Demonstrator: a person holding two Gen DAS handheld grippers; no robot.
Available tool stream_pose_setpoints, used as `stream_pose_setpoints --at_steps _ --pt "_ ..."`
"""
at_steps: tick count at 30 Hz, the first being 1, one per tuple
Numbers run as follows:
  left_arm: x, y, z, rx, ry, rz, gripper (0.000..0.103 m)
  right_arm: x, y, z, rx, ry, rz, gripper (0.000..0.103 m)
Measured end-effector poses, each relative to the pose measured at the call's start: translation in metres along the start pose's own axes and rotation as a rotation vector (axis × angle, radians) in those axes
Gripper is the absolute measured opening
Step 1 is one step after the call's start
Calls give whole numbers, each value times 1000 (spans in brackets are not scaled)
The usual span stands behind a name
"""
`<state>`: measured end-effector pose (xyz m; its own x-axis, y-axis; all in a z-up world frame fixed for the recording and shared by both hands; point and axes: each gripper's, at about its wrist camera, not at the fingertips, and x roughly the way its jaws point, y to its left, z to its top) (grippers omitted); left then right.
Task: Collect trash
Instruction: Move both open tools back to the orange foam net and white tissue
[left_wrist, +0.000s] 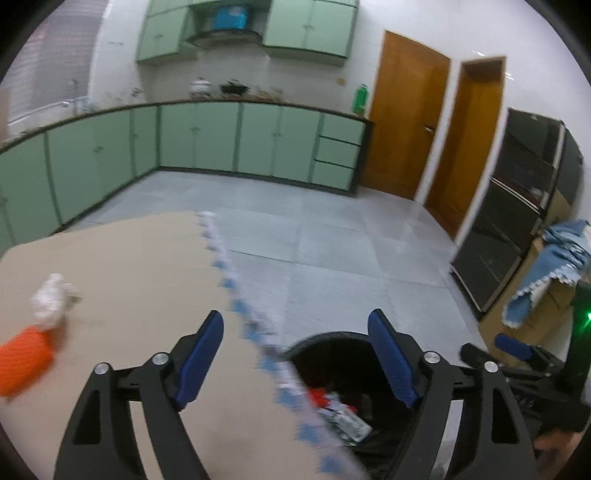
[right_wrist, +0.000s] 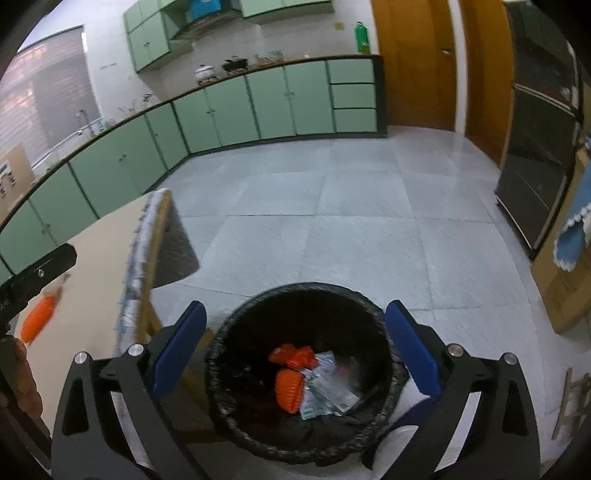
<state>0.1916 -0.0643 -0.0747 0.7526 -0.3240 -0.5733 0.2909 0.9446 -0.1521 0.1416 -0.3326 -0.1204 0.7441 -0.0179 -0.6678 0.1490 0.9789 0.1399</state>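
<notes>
A black-lined trash bin (right_wrist: 221, 354) stands on the floor beside the table; inside lie orange wrappers (right_wrist: 290, 384) and crumpled paper packets (right_wrist: 328, 387). My right gripper (right_wrist: 295, 339) hangs open above the bin with nothing between its blue pads. In the left wrist view my left gripper (left_wrist: 295, 354) is open and empty over the table's edge, with the bin (left_wrist: 332, 343) just beyond. On the tan table (left_wrist: 140, 258) lie a crumpled white wrapper (left_wrist: 53, 299) and an orange wrapper (left_wrist: 24, 360), left of the left gripper. The orange wrapper (right_wrist: 37, 317) also shows in the right wrist view.
The table's edge carries a blue-and-white patterned trim (left_wrist: 236, 295). Green cabinets (left_wrist: 199, 136) line the far walls, wooden doors (left_wrist: 406, 114) and a dark cabinet (left_wrist: 517, 206) stand right. A blue cloth (left_wrist: 546, 273) drapes over a cardboard box. A hand (right_wrist: 22, 380) shows at the left edge.
</notes>
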Motion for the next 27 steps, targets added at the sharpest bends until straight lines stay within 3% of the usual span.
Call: stream_pose_setpoints --at_steps 8,17,27 --pt "-49 100 -14 -87 -53 209 82 1 95 18 -134 -28 140 97" --pt "-92 211 -40 -175 -62 449 83 24 225 28 -258 -55 328 97" --pt "-106 270 -56 -261 -56 536 83 58 342 25 -377 -49 417 97"
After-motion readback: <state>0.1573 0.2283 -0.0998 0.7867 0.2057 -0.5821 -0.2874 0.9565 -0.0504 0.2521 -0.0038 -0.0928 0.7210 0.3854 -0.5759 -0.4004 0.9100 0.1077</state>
